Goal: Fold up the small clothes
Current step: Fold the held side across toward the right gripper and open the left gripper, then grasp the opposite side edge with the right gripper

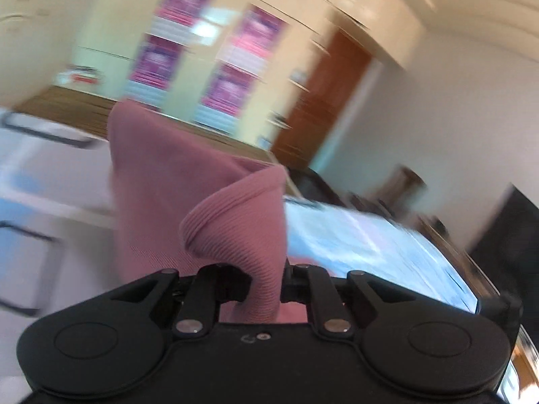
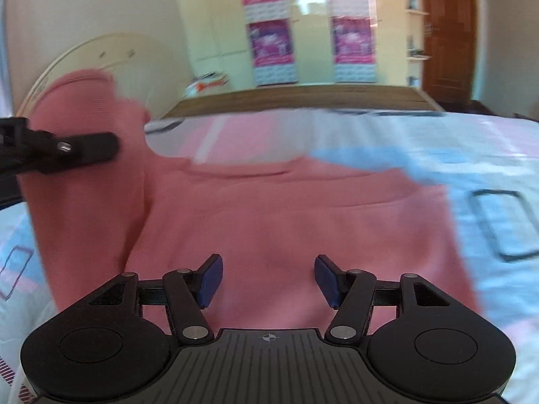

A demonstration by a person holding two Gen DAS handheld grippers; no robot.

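A pink ribbed knit garment [image 2: 269, 215] lies spread on the bed. My left gripper [image 1: 266, 282] is shut on a fold of the garment [image 1: 235, 222] and holds that side lifted, so the cloth stands up in front of its camera. In the right wrist view the left gripper [image 2: 111, 148] shows at the left edge with the raised pink flap behind it. My right gripper [image 2: 268, 279] is open and empty, hovering just above the garment's near middle; its blue pads [image 2: 212, 279] are wide apart.
The bed has a pale blue, white and pink patterned cover [image 2: 488, 175] and a curved cream headboard [image 2: 111, 47]. A wooden strip [image 2: 303, 97] runs behind the bed. Cream wardrobes with purple posters [image 2: 269, 43] and a brown door [image 2: 448, 33] stand beyond.
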